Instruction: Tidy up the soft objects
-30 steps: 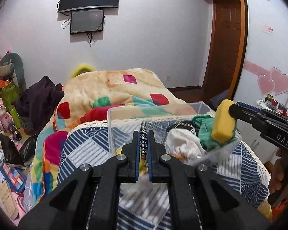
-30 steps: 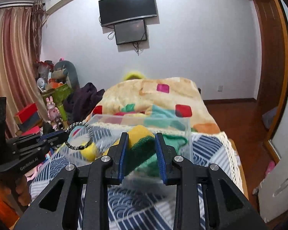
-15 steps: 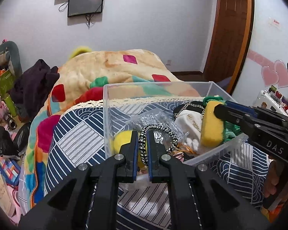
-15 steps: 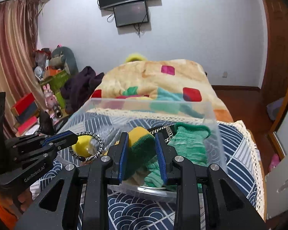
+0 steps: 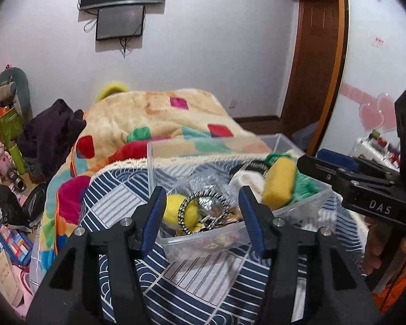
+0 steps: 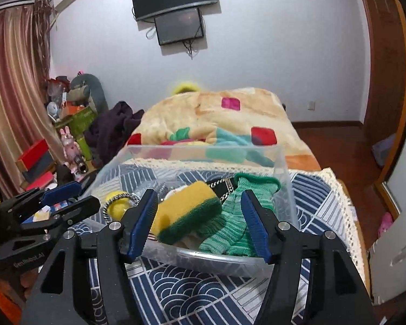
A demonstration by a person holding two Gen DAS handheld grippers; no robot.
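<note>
Legible writing: "DAS" in white on the black body of the right gripper [image 5: 322,166], at the right edge of the left wrist view; "GenRobot.AI" on the left gripper [image 6: 75,197], lower left of the right wrist view.

Compared with half a second earlier, both grippers have released. The left gripper [image 5: 201,211], then pinched on the black-and-white braided band [image 5: 203,211], now stands wide apart, and the band lies in the clear plastic bin [image 5: 176,246] against a yellow plush ball [image 5: 173,208]. The right gripper [image 6: 200,224], then clamped on the yellow-and-green sponge [image 6: 188,214], is likewise spread wide; the sponge rests in the bin [image 6: 281,168] beside the green knitted sock [image 6: 238,216].

Pose: both grippers point forward and slightly downward over the near rim of the bin, at frame centre. The bin sits on a blue patterned cloth [image 6: 192,295], with a patchwork blanket [image 6: 216,113] behind it.
</note>
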